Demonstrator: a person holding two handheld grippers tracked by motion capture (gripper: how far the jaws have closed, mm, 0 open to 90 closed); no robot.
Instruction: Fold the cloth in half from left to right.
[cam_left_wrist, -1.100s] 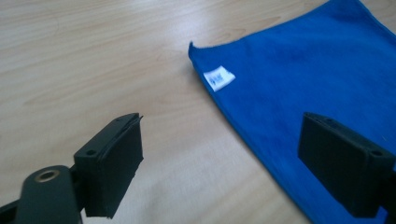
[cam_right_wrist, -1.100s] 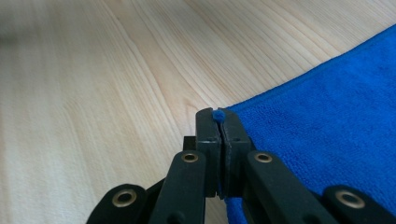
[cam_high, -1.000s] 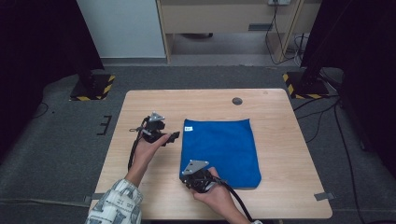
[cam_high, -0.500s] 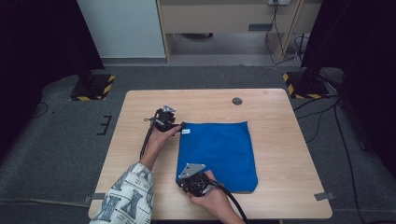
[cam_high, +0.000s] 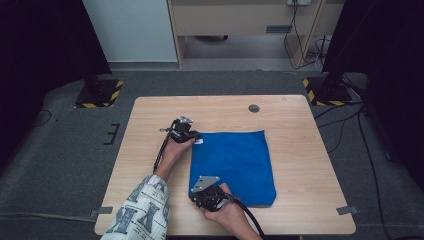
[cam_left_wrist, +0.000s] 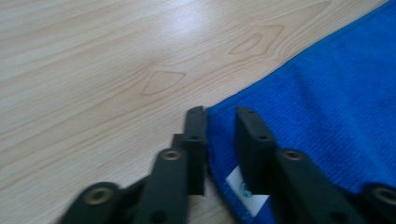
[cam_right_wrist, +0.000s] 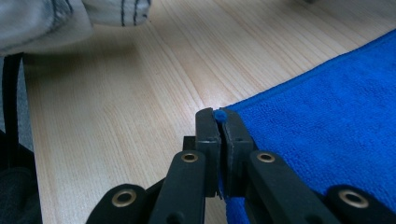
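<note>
Blue cloth (cam_high: 232, 167) lies flat on the table (cam_high: 300, 130), centre-right of the high view, long axis running top to bottom of frame.

Right gripper (cam_high: 200, 196) sits at the cloth's lower-left corner, bottom centre of the high view. Its jaws are clenched on that corner: in the right gripper view (cam_right_wrist: 219, 122) a nub of blue pokes out between the pressed pads, w/ the rest of the cloth (cam_right_wrist: 327, 121) spreading off to the right of frame.

Left gripper (cam_high: 192, 136) is at the cloth's upper-left corner, left of centre in the high view. Jaws have just been closing. In the left gripper view (cam_left_wrist: 219, 122) they straddle the cloth edge (cam_left_wrist: 327, 107): left pad over bare wood just outside the hem, right pad over the blue, white tag (cam_left_wrist: 243, 189) between them low in frame. A gap shows between the pads, and they don't look pressed on the fabric yet, so I'd call it not gripping, corner merely between the jaws.

Key relation: both grippers are on the same long left edge, one per corner, cloth body lying to the right of both in the high view. Left hand (cam_high: 175, 150) is the nearer to the top corner, right to the bottom one. Likely next: finish the pinch at the top corner, then lift the left edge & carry it rightward, across the short axis, for a fold. Risk: left pad closes beside the hem & misses it.
</note>
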